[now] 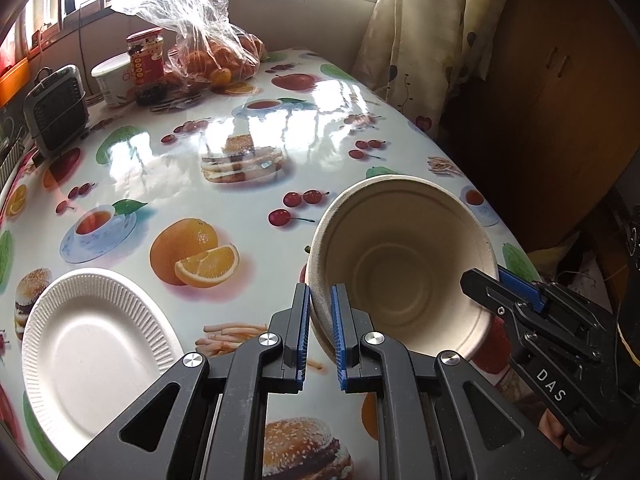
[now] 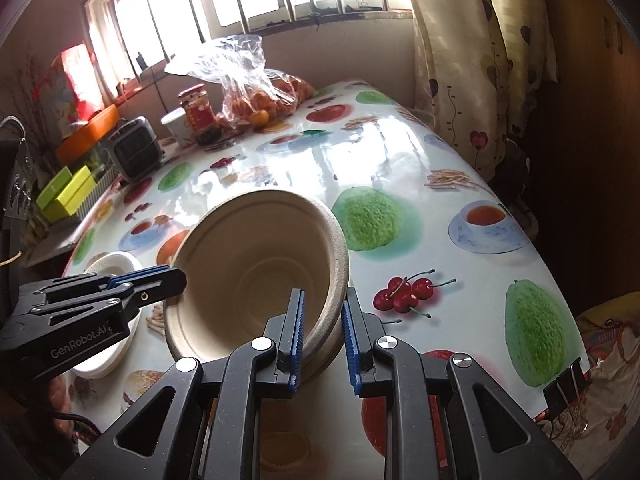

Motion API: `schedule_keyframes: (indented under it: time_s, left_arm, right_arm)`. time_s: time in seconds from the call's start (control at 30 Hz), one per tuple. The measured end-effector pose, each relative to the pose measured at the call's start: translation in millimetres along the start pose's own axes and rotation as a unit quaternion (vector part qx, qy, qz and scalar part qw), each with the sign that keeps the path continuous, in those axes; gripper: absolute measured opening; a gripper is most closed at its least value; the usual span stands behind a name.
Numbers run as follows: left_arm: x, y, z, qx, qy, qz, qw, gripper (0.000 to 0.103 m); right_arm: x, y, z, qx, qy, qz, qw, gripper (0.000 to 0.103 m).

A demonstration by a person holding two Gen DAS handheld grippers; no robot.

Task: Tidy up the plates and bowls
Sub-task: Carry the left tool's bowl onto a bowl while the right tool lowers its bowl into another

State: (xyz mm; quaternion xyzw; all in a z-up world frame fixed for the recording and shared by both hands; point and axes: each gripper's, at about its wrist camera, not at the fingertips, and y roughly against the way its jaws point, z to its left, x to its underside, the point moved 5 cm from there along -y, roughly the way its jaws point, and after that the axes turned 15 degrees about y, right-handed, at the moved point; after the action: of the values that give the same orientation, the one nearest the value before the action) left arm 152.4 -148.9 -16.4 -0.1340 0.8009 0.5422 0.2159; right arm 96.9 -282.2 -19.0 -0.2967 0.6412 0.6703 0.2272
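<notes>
Left wrist view: left tool (image 1: 321,318) clamped on near-left rim of the tan bowl (image 1: 404,264); right tool (image 1: 500,286) pinches the opposite rim, so both grip the same bowl, tilted, mouth toward the cameras, above the table (image 1: 240,184). White paper plate (image 1: 96,356) sits left of the left tool. To do it well: lower both tools evenly, level the bowl, release together. Right wrist view adds a binder clip (image 2: 566,394) on the table edge, right of the right tool (image 2: 323,330); plate mostly hidden there.

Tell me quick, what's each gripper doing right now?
Left gripper: shut on the bowl rim.
Right gripper: shut on the bowl's opposite rim.
</notes>
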Motion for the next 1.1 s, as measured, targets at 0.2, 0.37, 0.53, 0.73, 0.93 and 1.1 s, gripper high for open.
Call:
schedule_keyframes:
  time_s: [0.2,0.37,0.53,0.73,0.93,1.1]
  left_arm:
    - [-0.5,-2.7,1.4,0.000,0.001,0.000,1.0000,0.011]
    - [0.4,-1.0,1.6,0.000,0.001,0.000,1.0000,0.011]
    - [0.9,-0.4,1.2,0.000,0.003,0.001,1.0000,0.011]
    - [0.8,-1.0,1.3,-0.001,0.000,0.000,1.0000,0.012]
    - [0.7,-0.6,-0.3,-0.003,0.000,0.000,1.0000,0.012]
    - [1.0,-0.3,0.1,-0.004,-0.001,0.000,1.0000,0.013]
  right_arm:
    - [-0.2,-0.7,0.0,0.000,0.001,-0.001,1.000,0.018]
    - [0.3,-1.8,0.7,0.005,0.004,-0.001,1.000,0.018]
    - [0.7,-1.9,0.8,0.004,0.003,0.000,1.000,0.018]
    - [1.3,-1.5,1.1,0.006,0.002,0.001,1.000,0.018]
    - [1.8,-1.1,1.1,0.005,0.003,0.000,1.000,0.020]
    - [2.8,-0.8,1.1,0.004,0.004,0.000,1.000,0.022]
